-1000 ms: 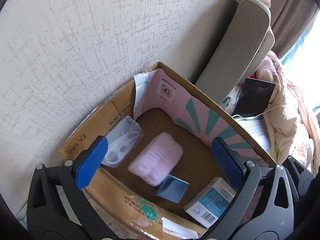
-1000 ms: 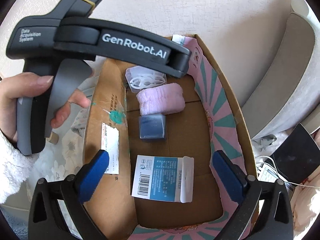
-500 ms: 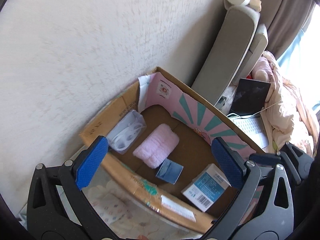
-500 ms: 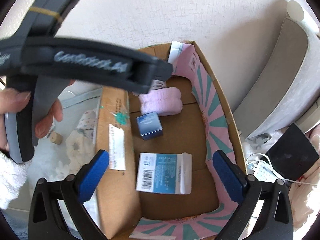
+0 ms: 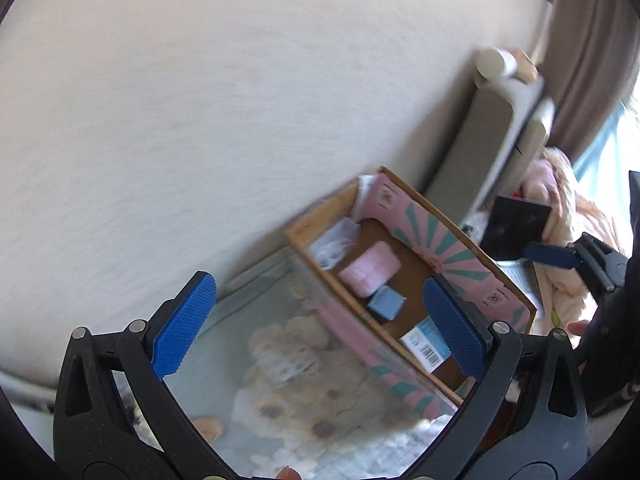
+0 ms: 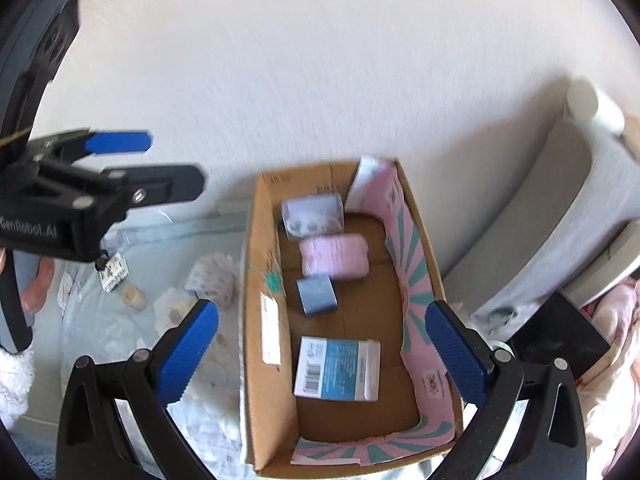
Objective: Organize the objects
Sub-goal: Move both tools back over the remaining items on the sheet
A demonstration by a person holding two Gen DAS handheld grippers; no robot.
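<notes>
A cardboard box point(image 6: 256, 320) stands open against a pale wall point(image 6: 320, 60), on a bed sheet point(image 6: 120, 340) with a flower print. Inside it, from far to near, lie a clear packet point(image 6: 312, 214), a pink fluffy cloth point(image 6: 334, 257), a small blue box point(image 6: 317, 295) and a white and blue carton point(image 6: 337, 368). The packet and the cloth touch; the carton lies apart, nearest of the four. The right gripper point(image 6: 322, 352) hangs above the near half of the box, its fingers wide apart and holding nothing. The left gripper point(image 5: 320, 328) is up over the sheet to the left of the box, fingers also spread and bare. A small cork point(image 6: 134, 295) sits on the sheet left of the box.
</notes>
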